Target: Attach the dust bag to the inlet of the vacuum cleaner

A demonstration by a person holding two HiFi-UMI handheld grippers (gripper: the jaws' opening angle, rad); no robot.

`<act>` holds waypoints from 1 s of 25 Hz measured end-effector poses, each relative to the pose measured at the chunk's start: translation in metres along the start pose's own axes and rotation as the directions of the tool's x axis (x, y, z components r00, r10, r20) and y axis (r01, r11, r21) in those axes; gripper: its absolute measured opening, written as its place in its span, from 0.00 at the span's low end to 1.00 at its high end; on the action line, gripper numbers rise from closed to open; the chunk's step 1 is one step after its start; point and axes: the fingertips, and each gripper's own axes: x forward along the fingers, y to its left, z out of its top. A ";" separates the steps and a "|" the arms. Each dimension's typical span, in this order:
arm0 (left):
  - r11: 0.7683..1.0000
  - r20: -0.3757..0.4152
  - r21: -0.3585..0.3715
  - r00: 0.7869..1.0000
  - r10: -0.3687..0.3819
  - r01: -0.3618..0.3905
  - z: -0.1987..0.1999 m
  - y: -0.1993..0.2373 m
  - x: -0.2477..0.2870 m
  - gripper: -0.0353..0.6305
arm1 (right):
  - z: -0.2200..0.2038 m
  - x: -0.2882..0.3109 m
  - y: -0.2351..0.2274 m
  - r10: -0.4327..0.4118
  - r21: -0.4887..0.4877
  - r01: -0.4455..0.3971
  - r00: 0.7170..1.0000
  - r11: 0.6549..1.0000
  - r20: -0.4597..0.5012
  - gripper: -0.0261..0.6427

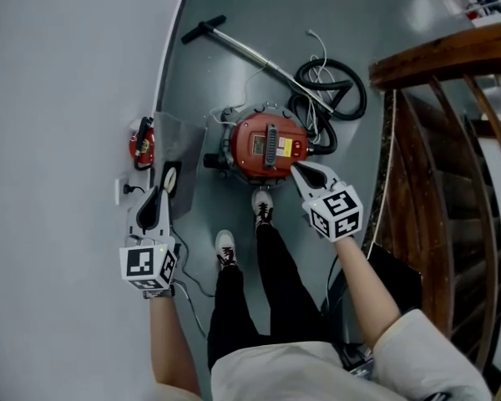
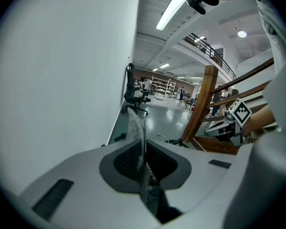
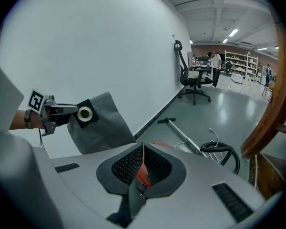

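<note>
Vacuum cleaner (image 1: 267, 144): red canister on the floor, its top apparently still on.
Dust bag (image 1: 180, 140): grey, hanging beside the canister, not yet at the inlet.
Left gripper (image 1: 159, 195): clamped on the bag's collar edge.
Right gripper (image 1: 299, 169): jaws together, holding nothing, tip at the canister's top.
Collar ring (image 3: 85, 113): should meet the inlet squarely and be pressed on evenly.

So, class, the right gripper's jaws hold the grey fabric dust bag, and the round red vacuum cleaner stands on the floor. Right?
No: the left gripper holds the grey fabric dust bag, as the right gripper view shows; the rest is right.
</note>
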 end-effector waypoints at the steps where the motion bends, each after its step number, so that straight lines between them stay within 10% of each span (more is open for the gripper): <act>1: 1.000 -0.008 0.005 1.000 0.002 -0.002 -0.005 0.001 0.003 0.11 | -0.005 0.004 -0.002 0.005 0.003 -0.005 1.000 1.000 -0.011 0.08; 25: 1.000 -0.103 -0.007 0.994 0.019 -0.019 -0.109 0.009 0.081 0.11 | -0.073 0.103 -0.049 0.107 0.143 -0.096 0.992 0.985 -0.067 0.20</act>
